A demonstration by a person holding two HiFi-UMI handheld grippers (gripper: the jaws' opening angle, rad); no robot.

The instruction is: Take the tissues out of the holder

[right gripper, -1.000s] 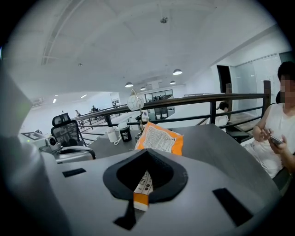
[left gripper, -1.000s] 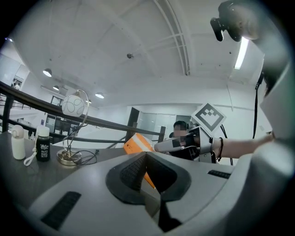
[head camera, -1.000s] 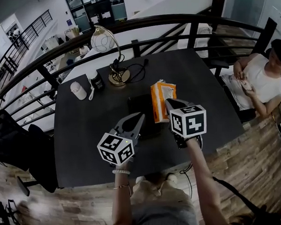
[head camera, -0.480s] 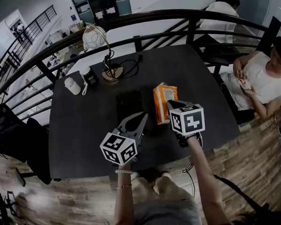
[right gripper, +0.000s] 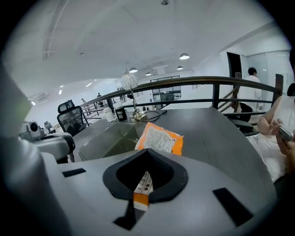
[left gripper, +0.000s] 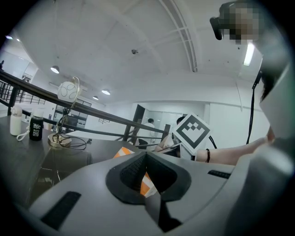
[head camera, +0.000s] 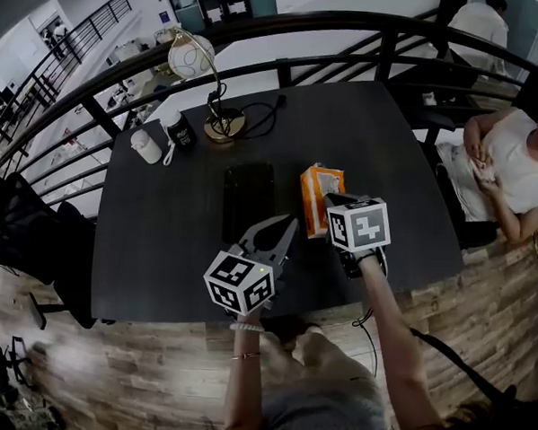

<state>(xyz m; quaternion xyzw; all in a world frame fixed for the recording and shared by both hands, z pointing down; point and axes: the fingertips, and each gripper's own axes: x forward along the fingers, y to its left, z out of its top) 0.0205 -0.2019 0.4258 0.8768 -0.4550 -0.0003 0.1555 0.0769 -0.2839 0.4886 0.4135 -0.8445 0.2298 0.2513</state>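
Compared with a second ago, the orange tissue pack (head camera: 321,196) lies clear of the dark holder (head camera: 248,204), with a strip of bare table (head camera: 288,188) between them at mid-frame; before, the two were up against each other. The right gripper (head camera: 329,202) has come lower with the pack, and the left gripper (head camera: 292,222) has slid up toward the pack's lower left corner. Only the right gripper view shows the grip: jaws clamped tight on a barcode-printed flap (right gripper: 142,186) of the pack. The left gripper view shows its own jaws pressed together on nothing, with the orange pack beyond them.
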